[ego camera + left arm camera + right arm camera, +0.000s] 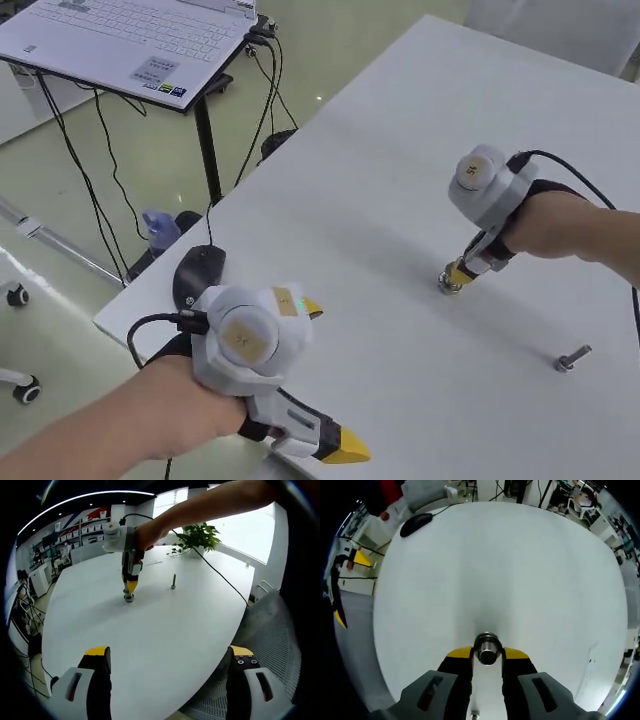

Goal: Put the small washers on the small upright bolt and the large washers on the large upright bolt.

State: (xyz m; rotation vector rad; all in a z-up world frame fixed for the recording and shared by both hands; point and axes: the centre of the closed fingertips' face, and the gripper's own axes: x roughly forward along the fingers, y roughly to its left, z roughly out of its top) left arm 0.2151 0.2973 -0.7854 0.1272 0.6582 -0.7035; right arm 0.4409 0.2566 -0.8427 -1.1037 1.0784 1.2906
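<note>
The right gripper points straight down, its jaws closed on what looks like a large washer, probably to centre it over the large bolt. The small bolt stands to the right. The left gripper waits open and empty at the near table edge.

The white table has a rounded edge, and a black mouse lies near its corner. Further in, a thick bolt stands upright, possibly with washers stacked at its foot. A thin bolt stands well apart from it.
</note>
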